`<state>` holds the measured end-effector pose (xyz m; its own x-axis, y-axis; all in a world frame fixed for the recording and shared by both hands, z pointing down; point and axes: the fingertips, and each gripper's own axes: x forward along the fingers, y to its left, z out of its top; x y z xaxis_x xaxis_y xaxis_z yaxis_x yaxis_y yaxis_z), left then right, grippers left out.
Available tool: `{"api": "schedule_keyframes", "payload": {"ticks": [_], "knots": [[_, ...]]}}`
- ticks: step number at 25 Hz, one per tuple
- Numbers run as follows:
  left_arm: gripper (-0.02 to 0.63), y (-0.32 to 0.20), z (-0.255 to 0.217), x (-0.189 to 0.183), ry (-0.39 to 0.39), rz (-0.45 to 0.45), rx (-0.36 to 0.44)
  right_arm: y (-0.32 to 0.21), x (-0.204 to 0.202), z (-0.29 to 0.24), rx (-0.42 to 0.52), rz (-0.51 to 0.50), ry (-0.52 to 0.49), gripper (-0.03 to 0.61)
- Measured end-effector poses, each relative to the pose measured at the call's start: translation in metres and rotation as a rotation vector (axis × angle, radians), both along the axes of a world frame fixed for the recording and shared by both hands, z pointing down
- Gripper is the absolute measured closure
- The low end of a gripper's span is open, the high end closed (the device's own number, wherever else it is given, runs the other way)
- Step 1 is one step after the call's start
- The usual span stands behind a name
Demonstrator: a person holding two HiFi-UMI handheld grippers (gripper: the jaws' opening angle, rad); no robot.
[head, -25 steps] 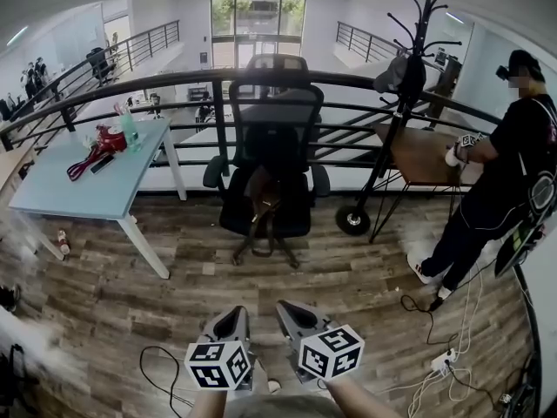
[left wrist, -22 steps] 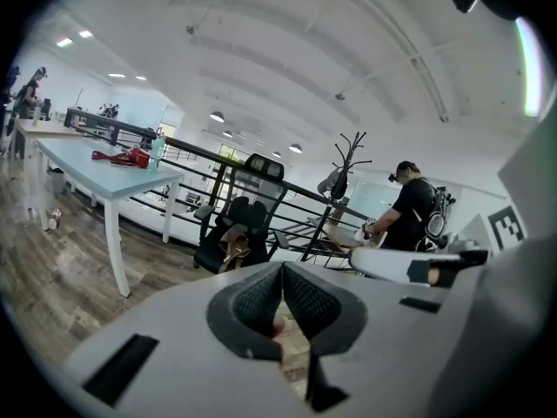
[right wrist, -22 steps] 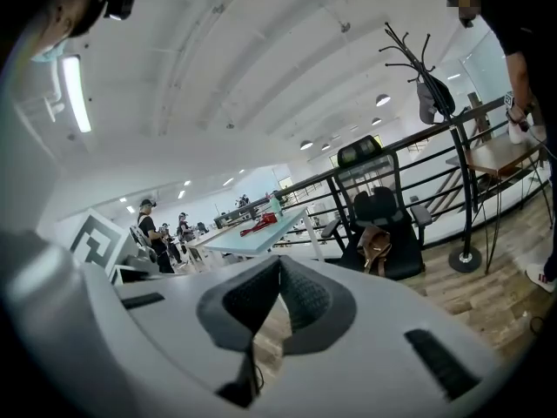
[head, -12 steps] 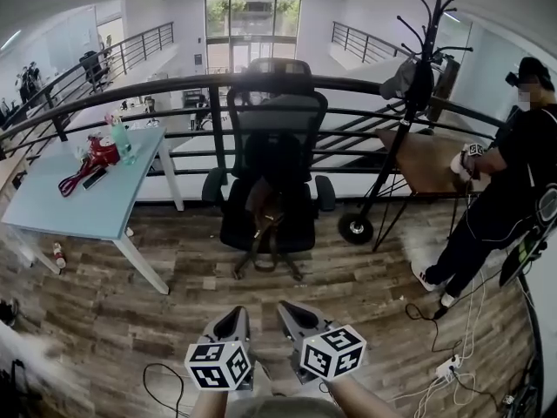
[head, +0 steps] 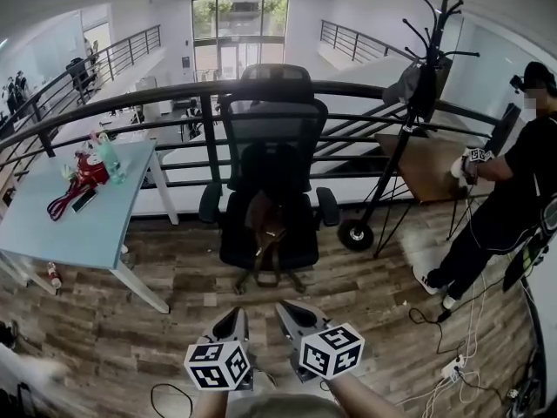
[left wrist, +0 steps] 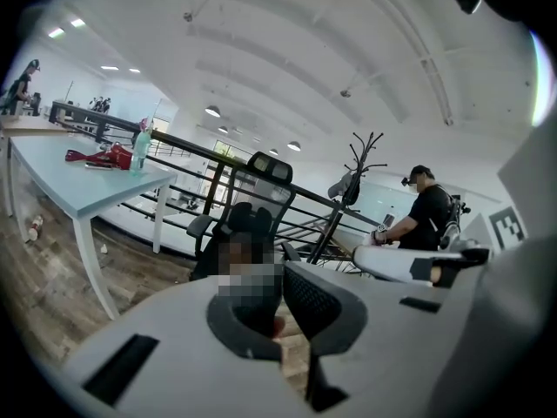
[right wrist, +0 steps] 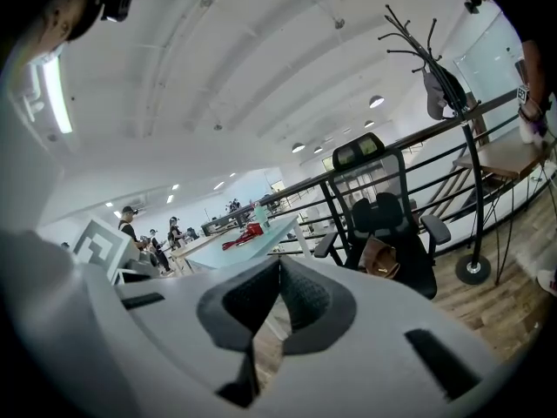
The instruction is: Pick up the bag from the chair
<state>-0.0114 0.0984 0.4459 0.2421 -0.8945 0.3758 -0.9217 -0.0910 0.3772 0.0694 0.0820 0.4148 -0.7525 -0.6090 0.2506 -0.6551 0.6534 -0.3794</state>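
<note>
Bag (head: 265, 222) on chair (head: 271, 131) seat, well beyond left claw (head: 237, 313), right claw (head: 284, 306), both closed, empty

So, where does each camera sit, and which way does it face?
Head view: on the person's head, facing steeply down at the chair holding the bag; left gripper and right gripper show below.
Left gripper view: on that gripper, along its shut jaws toward the chair.
Right gripper view: likewise, its shut jaws toward chair and bag.
Shared: all show the chair and table.
</note>
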Motion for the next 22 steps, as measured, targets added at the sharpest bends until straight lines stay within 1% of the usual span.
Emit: {"api": "schedule_keyframes", "payload": {"ticks": [10, 22], "knots": [[0.611, -0.064, -0.006, -0.046, 0.0, 0.027, 0.002, -0.063, -0.039, -0.008, 0.007, 0.04, 0.003, 0.578], [0.611, -0.12, 0.005, -0.092, -0.012, 0.069, 0.001, -0.115, -0.084, 0.006, 0.007, 0.082, 0.004, 0.578]]}}
